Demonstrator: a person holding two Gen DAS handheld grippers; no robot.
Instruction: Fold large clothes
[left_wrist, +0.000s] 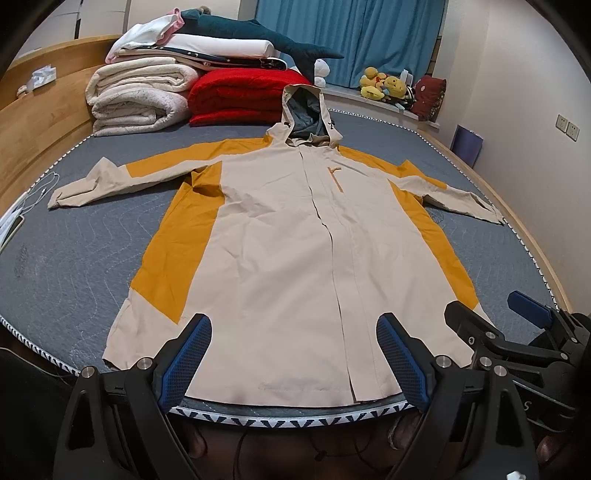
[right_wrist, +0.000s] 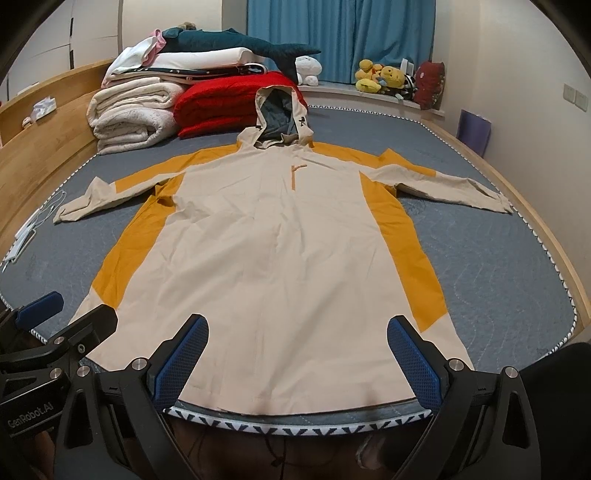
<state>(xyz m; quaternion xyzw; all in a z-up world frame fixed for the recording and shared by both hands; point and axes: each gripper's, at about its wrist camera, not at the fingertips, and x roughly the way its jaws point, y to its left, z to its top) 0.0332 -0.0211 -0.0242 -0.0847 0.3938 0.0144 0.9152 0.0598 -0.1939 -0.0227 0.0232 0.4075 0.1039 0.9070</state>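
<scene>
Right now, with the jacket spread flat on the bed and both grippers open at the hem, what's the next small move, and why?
Probably reach the left gripper out to the left sleeve and fold it across the chest. The jacket lies flat and unfolded with both sleeves spread wide, and neither the left nor the right gripper holds anything, so the sleeves likely come in first.

You're at the foot of a bed w/ a grey quilted mattress and a black-and-white zigzag trim. Wooden headboard on your left, folded cream blankets and a red blanket stacked at the far end. Blue curtains in the back, window ledge w/ yellow plush toys. Walls are off-white, wall sockets on the right.
</scene>
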